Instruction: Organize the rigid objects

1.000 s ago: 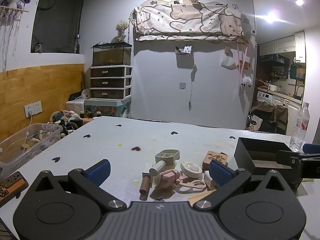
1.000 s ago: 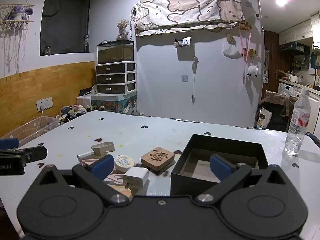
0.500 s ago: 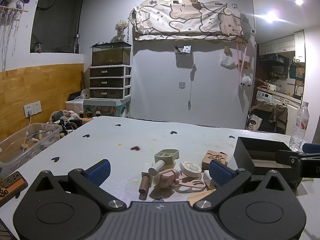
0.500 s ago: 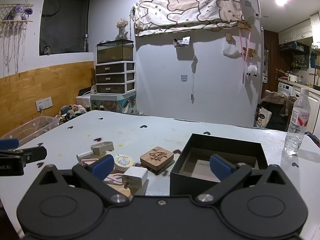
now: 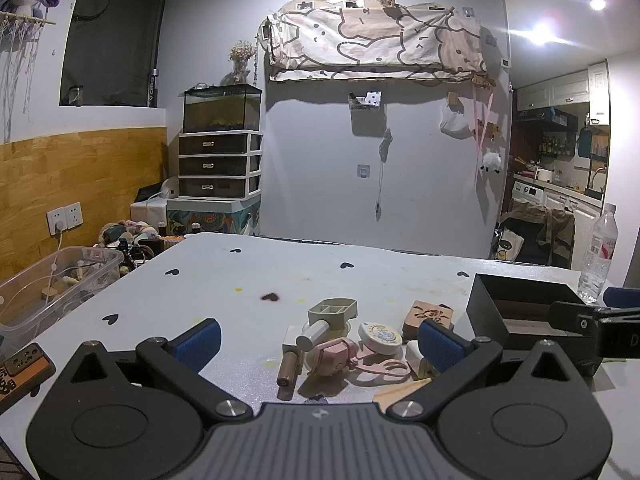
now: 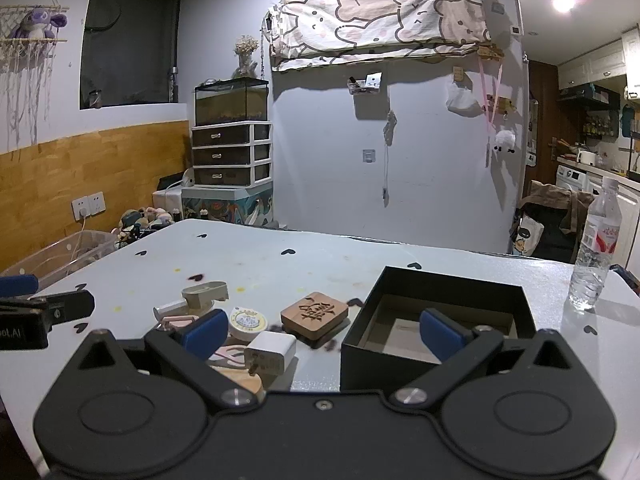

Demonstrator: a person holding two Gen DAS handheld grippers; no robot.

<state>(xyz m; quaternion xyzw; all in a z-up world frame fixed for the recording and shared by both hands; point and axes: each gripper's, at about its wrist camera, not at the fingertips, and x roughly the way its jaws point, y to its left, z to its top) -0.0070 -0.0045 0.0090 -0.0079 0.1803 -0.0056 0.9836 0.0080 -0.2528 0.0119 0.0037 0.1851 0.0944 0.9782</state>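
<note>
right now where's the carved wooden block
In the right wrist view the carved wooden block lies flat on the table, just left of the open black box, with the white charger nearer the camera.

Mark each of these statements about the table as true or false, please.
1. The black box is open at the top. True.
2. The white charger lies inside the black box. False: it lies on the table, left of the box.
3. The left gripper holds the pink object. False: its fingers are spread with nothing between them.
4. The water bottle stands upright on the table. True.
5. The carved wooden block sits between the round tape and the box. True.
</note>
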